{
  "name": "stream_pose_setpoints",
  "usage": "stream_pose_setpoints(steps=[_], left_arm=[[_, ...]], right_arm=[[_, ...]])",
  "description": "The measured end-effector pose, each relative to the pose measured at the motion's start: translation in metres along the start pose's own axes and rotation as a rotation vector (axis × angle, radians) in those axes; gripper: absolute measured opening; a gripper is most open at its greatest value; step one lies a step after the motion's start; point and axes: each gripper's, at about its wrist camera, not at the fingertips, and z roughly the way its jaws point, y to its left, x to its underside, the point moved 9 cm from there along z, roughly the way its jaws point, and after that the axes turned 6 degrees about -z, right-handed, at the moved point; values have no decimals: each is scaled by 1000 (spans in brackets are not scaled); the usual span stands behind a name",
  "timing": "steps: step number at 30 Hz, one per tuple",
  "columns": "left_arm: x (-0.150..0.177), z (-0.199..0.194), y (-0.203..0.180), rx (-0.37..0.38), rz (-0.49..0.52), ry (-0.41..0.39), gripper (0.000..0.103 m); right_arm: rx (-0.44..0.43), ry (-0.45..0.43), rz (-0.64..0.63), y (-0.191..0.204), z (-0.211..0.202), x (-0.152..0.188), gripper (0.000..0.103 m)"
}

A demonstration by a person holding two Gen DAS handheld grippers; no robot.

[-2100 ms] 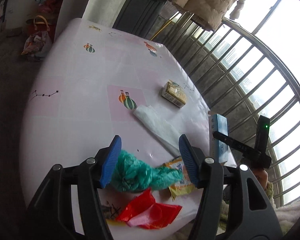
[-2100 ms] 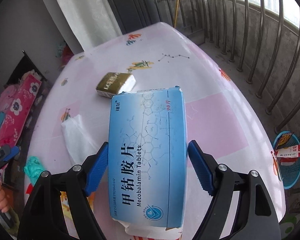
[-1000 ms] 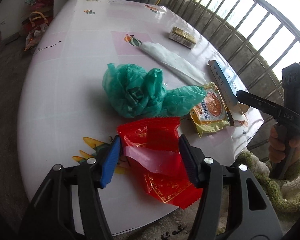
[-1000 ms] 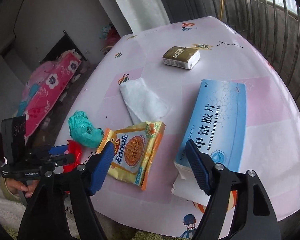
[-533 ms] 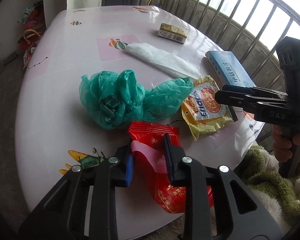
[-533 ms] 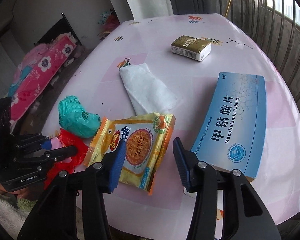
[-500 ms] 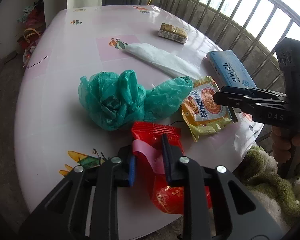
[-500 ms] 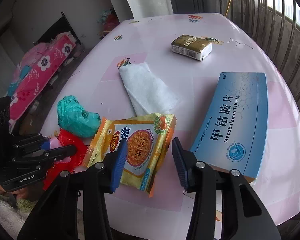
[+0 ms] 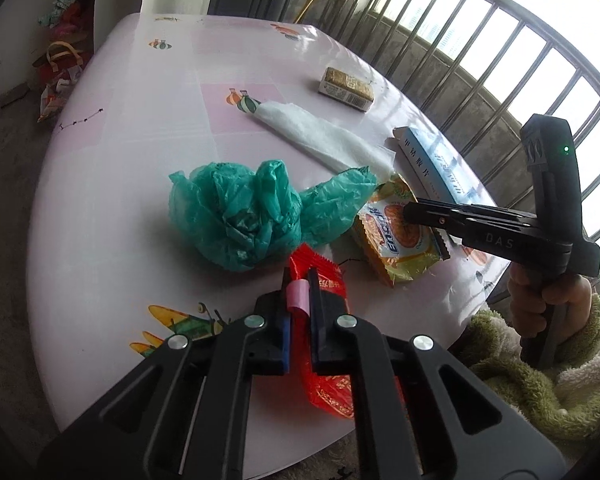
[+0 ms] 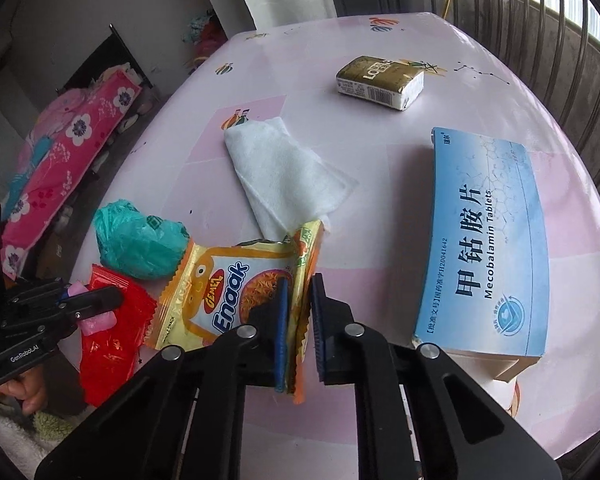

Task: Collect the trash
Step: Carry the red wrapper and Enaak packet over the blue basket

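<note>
My left gripper (image 9: 299, 280) is shut on a red wrapper (image 9: 324, 380) with a pink strip, at the near edge of the pink table (image 9: 112, 184); it also shows in the right wrist view (image 10: 108, 344). My right gripper (image 10: 299, 280) is shut on the right edge of a yellow Enaak snack packet (image 10: 220, 300); the packet also shows in the left wrist view (image 9: 396, 240). A crumpled green plastic bag (image 9: 244, 216) lies just behind both wrappers.
A white tissue (image 10: 284, 176), a blue tablet box (image 10: 488, 248) and a small gold-and-white pack (image 10: 380, 80) lie farther back on the table. Metal railings (image 9: 500, 60) run along the right side. A pink floral cushion (image 10: 60, 160) lies off the left edge.
Both grippers have closed: the left on the red wrapper, the right on the edge of the yellow snack packet, whose edge is now lifted and folded between the jaws.
</note>
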Motion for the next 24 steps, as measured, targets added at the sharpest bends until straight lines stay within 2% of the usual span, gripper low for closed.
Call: stream_pose_setpoints(steps=[9,14,16,19,22,24], left_arm=[[-27,-53,-20,113,-23,-89,2],[-64,-75,-54,176,66,-167,2],[-77,-71,-73,194,119,-181,2],[-98,-53,-112,247,184,-161,2],[-119,-25,-162,309,261,-111,2],[-130,-5,-201,357,312,-62,2]], right_arm=[[-149,-164,68,-2,-55,-21,7],[-191,-301,118,-19,-100,-38,7],[-178,-338,147,-33,-114,-40,7],[-136,-389,222,-66,-133,-31,7],[-53,-454,323,-111,-158,-15,7],[33,-504,410,-150,-181,2,7]])
